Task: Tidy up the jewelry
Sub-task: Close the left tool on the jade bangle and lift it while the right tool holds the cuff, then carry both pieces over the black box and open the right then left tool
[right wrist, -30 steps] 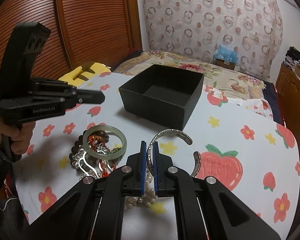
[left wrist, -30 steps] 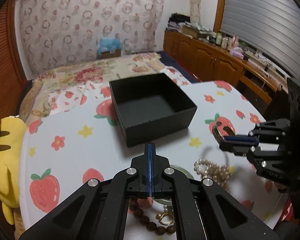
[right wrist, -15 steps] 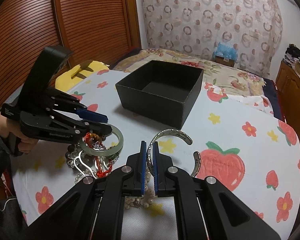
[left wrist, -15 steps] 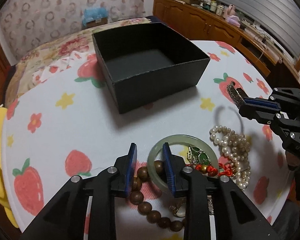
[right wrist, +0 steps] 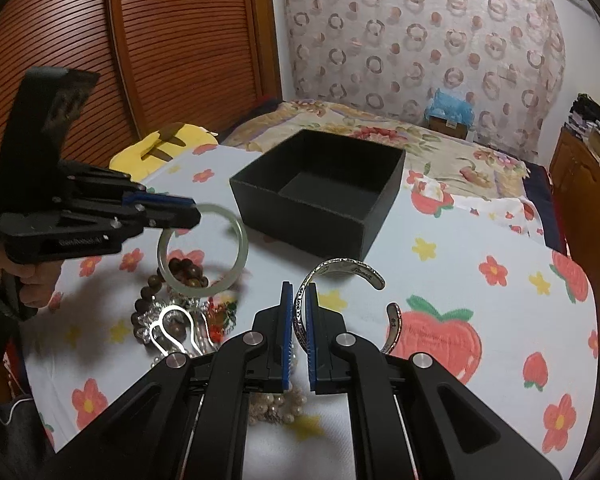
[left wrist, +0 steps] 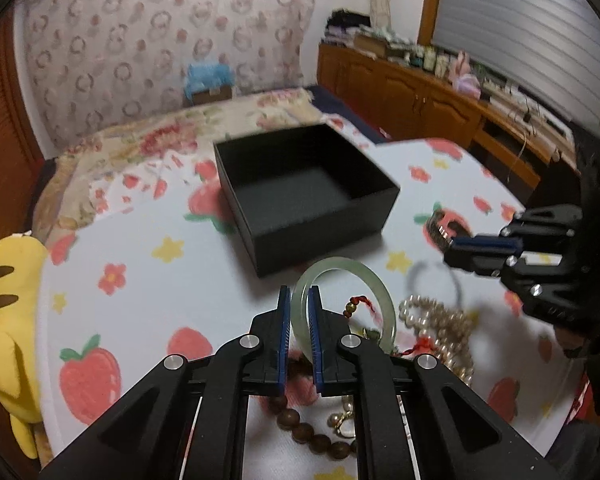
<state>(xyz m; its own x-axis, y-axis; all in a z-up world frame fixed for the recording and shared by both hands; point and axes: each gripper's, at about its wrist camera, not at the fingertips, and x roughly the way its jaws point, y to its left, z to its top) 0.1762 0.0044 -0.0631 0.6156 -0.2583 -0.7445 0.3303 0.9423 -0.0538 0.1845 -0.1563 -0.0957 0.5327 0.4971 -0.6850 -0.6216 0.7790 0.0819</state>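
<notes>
Left wrist view: the left hand-held gripper (left wrist: 299,312) is narrowed onto the pale green bangle (left wrist: 346,304), lifted above the counter (left wrist: 148,304). Beads (left wrist: 312,436) and pearls (left wrist: 440,320) lie partly hidden beneath. Beyond sits the open black box (left wrist: 306,196). To the right, blurred, the right hand-held gripper (right wrist: 299,312) clamps the silver cuff (right wrist: 340,270).

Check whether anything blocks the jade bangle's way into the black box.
Nothing visible does. The left gripper holds the jade bangle just short of the open, empty black box; only bare tablecloth lies between them.
</notes>
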